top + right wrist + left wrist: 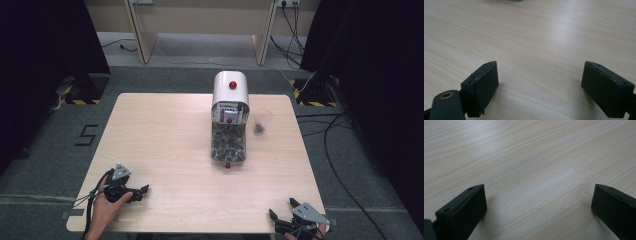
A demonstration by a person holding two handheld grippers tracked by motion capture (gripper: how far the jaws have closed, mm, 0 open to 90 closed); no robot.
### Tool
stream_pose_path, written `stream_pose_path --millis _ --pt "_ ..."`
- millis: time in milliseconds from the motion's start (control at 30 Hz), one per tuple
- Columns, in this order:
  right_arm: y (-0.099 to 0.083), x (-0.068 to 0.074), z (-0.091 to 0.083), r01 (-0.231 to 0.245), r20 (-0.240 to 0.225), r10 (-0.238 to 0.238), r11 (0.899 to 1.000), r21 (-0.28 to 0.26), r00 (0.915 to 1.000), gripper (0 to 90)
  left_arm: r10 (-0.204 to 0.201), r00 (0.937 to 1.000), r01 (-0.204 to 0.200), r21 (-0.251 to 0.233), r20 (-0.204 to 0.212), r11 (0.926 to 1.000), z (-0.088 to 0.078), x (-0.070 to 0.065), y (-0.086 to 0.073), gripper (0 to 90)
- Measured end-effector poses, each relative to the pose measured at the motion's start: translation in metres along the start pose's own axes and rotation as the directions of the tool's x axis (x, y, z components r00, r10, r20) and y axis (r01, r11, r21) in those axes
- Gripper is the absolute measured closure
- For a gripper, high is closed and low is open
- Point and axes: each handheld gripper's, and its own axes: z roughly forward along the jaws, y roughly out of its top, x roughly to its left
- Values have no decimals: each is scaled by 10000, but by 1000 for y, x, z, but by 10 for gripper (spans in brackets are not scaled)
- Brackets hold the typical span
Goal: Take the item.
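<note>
A white dispenser [230, 89] with a red knob stands at the table's far middle. Its clear lower bin [228, 142] holds dark pieces and reaches toward me, with a small red knob at its near end. A clear cup [261, 121] with some dark pieces in it stands just right of it. My left gripper [141, 193] [539, 186] rests near the front left of the table, open, with bare wood between its jaws. At the front right edge my right gripper [282, 207] [540, 62] is open too, nothing between its jaws.
The light wooden table [165, 130] lies bare between the grippers and the dispenser. Cables [335, 165] run over the grey floor to the right. Dark curtains hang on both sides, and wooden furniture legs stand behind the table.
</note>
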Motion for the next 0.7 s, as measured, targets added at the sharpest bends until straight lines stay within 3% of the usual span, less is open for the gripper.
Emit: stream_pose_path --millis 300,700 --pt "-3 -2 2 95 -75 -98 9993 -350 9999 136 0 10000 0 1 -1 10000 0 0 0 0" --pt "-3 -2 3 93 -84 -97 9993 -360 9999 135 1 10000 -1 3 1 10000 0 0 0 0"
